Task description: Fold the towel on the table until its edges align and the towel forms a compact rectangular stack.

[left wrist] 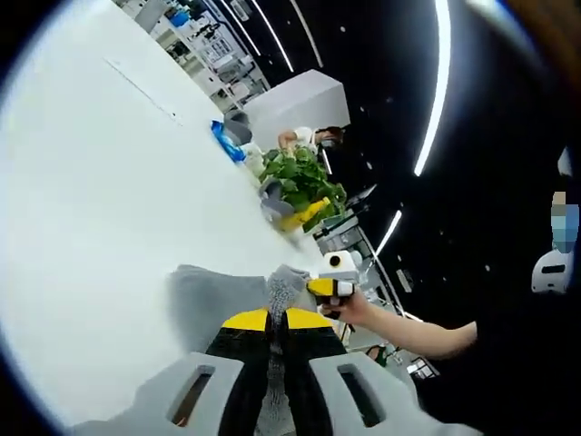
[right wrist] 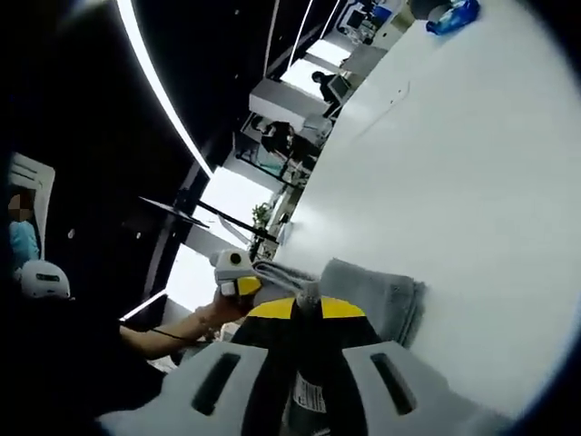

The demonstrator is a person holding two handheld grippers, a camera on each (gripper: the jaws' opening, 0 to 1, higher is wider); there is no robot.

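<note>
Towel (left wrist: 213,300) grey, on white table (left wrist: 100,209), both claws (left wrist: 277,320) (right wrist: 307,309) clamped on its edge.

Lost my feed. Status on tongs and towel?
Left tongs shut on grey towel. Right tongs shut on it too. Plant stands apart.

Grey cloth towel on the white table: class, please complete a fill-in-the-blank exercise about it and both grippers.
1. The grey cloth towel lies on a ____ table.
2. The left gripper is shut on the ____.
3. A leafy ____ plant stands at the table's far edge.
4. The right gripper has ____ tips.

Missing words: white; towel; green; yellow
</note>
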